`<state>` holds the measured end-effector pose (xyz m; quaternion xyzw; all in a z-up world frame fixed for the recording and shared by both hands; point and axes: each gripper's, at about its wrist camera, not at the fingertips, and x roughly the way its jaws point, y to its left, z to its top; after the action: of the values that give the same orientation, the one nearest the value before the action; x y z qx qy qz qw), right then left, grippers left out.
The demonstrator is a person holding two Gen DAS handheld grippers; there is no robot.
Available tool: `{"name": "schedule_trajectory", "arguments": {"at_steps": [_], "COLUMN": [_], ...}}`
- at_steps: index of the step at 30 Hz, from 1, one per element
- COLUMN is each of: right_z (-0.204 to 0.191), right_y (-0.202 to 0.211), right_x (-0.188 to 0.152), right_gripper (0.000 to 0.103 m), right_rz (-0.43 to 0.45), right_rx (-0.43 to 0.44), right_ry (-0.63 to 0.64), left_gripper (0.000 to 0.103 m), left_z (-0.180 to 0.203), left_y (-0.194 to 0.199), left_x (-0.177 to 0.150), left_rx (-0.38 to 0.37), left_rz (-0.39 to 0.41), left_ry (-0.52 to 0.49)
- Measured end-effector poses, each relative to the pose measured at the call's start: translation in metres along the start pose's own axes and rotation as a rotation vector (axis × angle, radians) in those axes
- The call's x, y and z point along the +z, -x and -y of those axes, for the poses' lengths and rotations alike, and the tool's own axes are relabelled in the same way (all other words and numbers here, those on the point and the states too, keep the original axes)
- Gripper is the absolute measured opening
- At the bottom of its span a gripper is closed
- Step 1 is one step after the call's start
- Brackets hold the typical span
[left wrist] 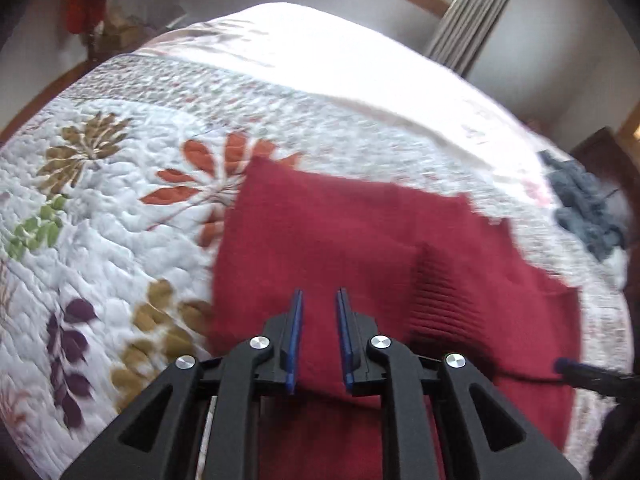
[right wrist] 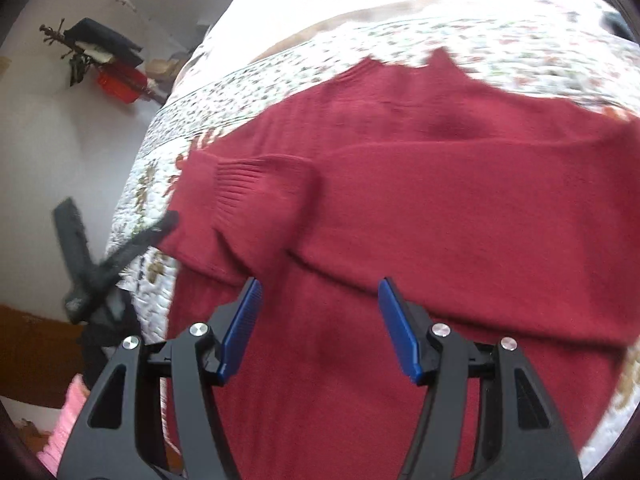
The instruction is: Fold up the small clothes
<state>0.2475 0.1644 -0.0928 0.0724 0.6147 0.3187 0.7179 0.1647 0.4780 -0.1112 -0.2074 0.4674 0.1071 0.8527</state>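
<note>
— On the bed (left wrist: 132,216), over that flowered quilt, the red sweater (left wrist: 320,240) lies spread flat, one sleeve (right wrist: 360,168) already folded across the chest with its ribbed cuff (right wrist: 236,188) pointing to nine o'clock as the right hand's camera sees it.

— And the tools, are they holding anything?

— No. The right gripper (right wrist: 320,304) hangs above the lower body of the sweater with its fingers spread wide, nothing between them. The left gripper (left wrist: 319,308) has its fingers much closer together, a narrow gap only, and I see red knit beyond that gap but nothing pinched.

— So what comes next, do you reckon?

— My guess is the hem gets lifted and carried toward the collar at twelve o'clock. To do it well, each tool should bite the hem near its own corner, both layers of knit, so the fold line runs straight across.

— Any risk?

— The crossed sleeve could slide off if the cloth is dragged rather than lifted. That grey heap (left wrist: 584,204) at three o'clock in the left view sits well apart, so it is no bother.
</note>
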Motion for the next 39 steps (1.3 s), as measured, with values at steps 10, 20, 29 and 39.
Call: {"name": "schedule_trajectory", "arguments": {"at_steps": [10,20,29,39], "right_z": [-0.019,-0.03,0.007,0.066], "right_y": [-0.072,-0.06,0.016,-0.032], "right_x": [0.037,0.042,0.044,0.028], "right_gripper": [0.06,0.013,0.013,0.017], "right_rz": [-0.114,-0.064,0.066,-0.012], "right_rx": [0.049,0.079,-0.044,-0.085], "right_ry": [-0.094,-0.033,0.01,-0.102], "left_gripper": [0.015,0.022,0.023,0.024], "left_z": [-0.019,-0.013,0.054,0.064], "left_y": [-0.004,0.024,0.006,-0.038], "left_x": [-0.008,0.0,-0.007,-0.022], "left_rx": [-0.031,-0.027,-0.058,-0.01], "left_rz": [-0.003,0.054,0.029,-0.052], "left_ry": [0.043,0.015,-0.113,-0.125]}}
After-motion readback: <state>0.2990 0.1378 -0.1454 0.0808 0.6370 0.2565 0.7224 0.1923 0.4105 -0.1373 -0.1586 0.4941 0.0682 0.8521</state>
